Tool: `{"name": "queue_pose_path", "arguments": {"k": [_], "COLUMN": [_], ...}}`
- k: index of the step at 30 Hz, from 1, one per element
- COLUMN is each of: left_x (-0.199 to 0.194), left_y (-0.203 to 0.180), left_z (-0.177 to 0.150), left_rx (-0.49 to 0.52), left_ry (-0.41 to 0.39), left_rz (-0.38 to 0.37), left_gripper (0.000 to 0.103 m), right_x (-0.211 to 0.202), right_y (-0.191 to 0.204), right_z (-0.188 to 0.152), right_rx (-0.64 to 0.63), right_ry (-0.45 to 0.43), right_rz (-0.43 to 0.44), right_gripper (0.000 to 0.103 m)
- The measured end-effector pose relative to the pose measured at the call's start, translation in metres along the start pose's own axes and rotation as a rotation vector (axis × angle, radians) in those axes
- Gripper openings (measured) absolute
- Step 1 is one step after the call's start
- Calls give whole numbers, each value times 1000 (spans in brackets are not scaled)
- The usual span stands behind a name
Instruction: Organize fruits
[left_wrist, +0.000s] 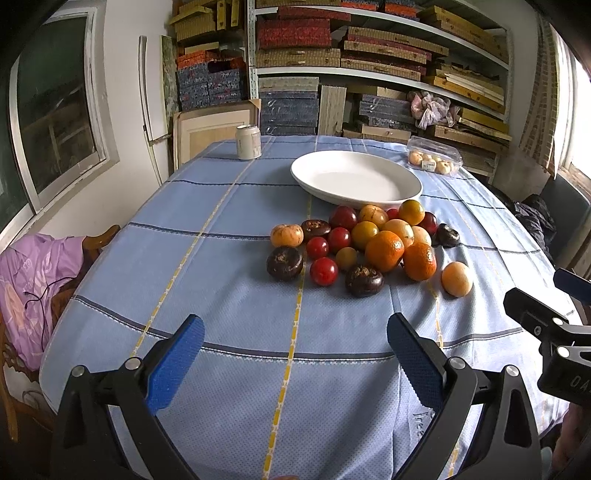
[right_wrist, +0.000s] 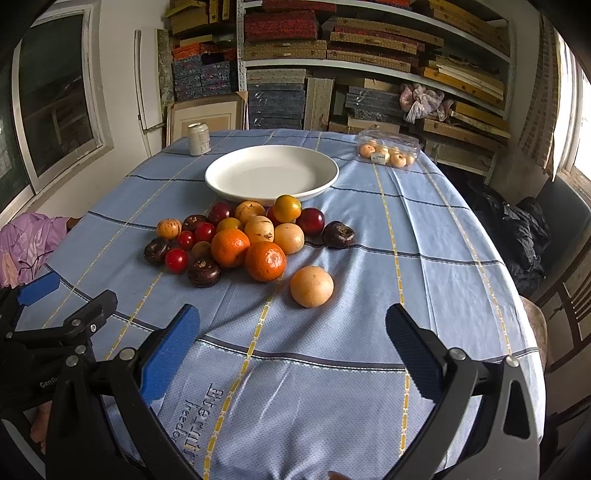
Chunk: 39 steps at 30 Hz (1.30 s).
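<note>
A heap of fruit lies on the blue checked tablecloth (left_wrist: 229, 295) just in front of an empty white plate (left_wrist: 356, 179) (right_wrist: 271, 173): two oranges (left_wrist: 384, 251) (right_wrist: 266, 261), red tomatoes (left_wrist: 323, 271) (right_wrist: 176, 260), dark brown round fruits (left_wrist: 364, 280) (right_wrist: 203, 272) and pale yellow ones. One pale orange fruit (left_wrist: 457, 278) (right_wrist: 311, 286) lies apart, nearest the right gripper. My left gripper (left_wrist: 295, 339) hovers open near the table's front edge, well short of the heap. My right gripper (right_wrist: 291, 332) is open too, the lone fruit just beyond its fingertips. Both hold nothing.
A drink can (left_wrist: 248, 142) (right_wrist: 199, 139) stands at the back left. A clear plastic box of small fruits (left_wrist: 434, 155) (right_wrist: 388, 149) sits at the back right. Shelves of stacked boxes (left_wrist: 369, 55) fill the wall behind. A chair with purple cloth (left_wrist: 33, 288) stands left.
</note>
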<state>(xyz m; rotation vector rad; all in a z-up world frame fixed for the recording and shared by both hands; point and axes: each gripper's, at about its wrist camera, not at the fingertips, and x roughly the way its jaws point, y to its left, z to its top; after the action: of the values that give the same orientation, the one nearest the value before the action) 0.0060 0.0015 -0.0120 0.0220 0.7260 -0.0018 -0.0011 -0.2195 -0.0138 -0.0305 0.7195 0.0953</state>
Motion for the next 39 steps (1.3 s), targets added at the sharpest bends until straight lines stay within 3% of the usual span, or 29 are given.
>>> {"name": "queue_pose_path", "arguments": {"k": [16,28,36,39], "left_x": [4,7,11,12], "left_y": [1,-1,4,14], "left_z": [-2,-9,-5,-5], "left_rx": [3,-15,-13,-54], "left_ry": [3,6,-53,-50], "left_rz": [3,5,94,75], "left_gripper": [100,100,100,100], "right_x": [3,0,1,2], "right_y": [1,-5,-4,-10], "right_z": [0,-5,-5,-5], "right_rx": [-3,66,38,62], "right_ry": [7,-12,-56,-50], "right_rz": [3,23,-47,-15], "right_gripper": [99,99,99,99]}}
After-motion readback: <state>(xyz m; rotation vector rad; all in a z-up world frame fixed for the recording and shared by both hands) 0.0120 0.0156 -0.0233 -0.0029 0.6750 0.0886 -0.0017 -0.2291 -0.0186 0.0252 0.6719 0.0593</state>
